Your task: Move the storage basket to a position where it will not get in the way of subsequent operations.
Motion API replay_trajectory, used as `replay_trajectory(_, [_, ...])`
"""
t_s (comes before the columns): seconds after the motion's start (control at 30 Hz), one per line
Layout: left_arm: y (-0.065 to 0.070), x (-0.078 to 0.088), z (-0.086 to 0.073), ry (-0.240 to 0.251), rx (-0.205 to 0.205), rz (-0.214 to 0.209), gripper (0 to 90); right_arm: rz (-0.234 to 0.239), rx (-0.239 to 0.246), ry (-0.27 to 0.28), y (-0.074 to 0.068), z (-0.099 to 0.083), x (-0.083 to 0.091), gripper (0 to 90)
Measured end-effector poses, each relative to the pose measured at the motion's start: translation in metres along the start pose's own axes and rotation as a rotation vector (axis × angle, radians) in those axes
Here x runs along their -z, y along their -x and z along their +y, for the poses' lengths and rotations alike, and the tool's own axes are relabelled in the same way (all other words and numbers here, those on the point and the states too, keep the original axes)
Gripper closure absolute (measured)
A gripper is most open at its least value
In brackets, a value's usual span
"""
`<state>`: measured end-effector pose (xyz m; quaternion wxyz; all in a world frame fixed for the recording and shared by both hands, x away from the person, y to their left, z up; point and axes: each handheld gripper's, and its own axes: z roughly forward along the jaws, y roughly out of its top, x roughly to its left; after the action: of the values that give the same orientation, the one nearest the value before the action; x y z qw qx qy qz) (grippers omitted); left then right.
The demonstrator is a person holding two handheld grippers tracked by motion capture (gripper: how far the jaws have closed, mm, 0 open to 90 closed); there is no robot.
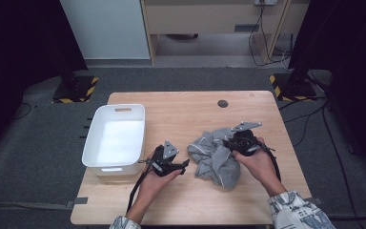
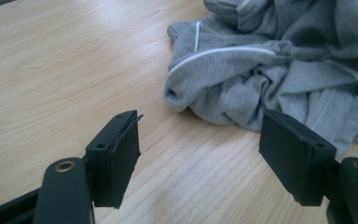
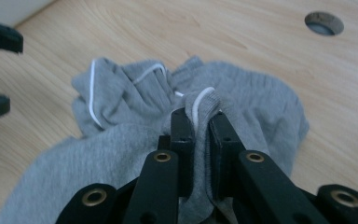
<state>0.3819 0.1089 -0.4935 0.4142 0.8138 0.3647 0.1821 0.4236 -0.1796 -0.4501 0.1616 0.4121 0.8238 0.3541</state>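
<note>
No brand, label or readable writing on any item. The grey garment [image 1: 215,157] lies crumpled at centre right of the high view, on the wooden table [image 1: 181,114]; thin white piping runs along its edges. The right gripper [image 1: 232,142], at the garment's right side, has its jaws clamped on a fold of the grey fabric with a white-piped edge, seen pinched between them at lower centre of the right gripper view [image 3: 200,122]. The left gripper [image 1: 185,164] sits just left of the garment with jaws apart and nothing between them; in the left gripper view [image 2: 200,151] bare tabletop fills the gap and the garment [image 2: 270,70] lies beyond, cut off at the top and right edges. The white bin [image 1: 115,138] stands at centre left. A round hole [image 1: 223,103] in the table shows at upper centre. The garment's type is hard to make out.
</note>
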Motion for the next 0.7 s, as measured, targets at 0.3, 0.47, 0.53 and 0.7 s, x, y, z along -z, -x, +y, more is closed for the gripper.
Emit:
replay_trajectory(0.3, [0.006, -0.017, 0.018, 0.011, -0.004, -0.003, 30.2, -0.008, -0.026, -0.062, 0.015, -0.032, -0.011, 82.8])
replay_trajectory(0.47, [0.009, -0.025, 0.032, 0.017, -0.024, -0.003, 30.6, -0.002, -0.029, -0.084, 0.02, -0.042, -0.018, 82.9])
replay_trajectory(0.53, [0.01, -0.031, 0.039, 0.018, -0.033, -0.003, 31.0, 0.003, -0.033, -0.084, 0.022, -0.046, -0.019, 82.9])
replay_trajectory(0.7, [0.013, -0.049, 0.052, -0.003, -0.052, 0.005, 31.7, 0.024, -0.046, -0.082, 0.026, -0.05, -0.023, 82.9])
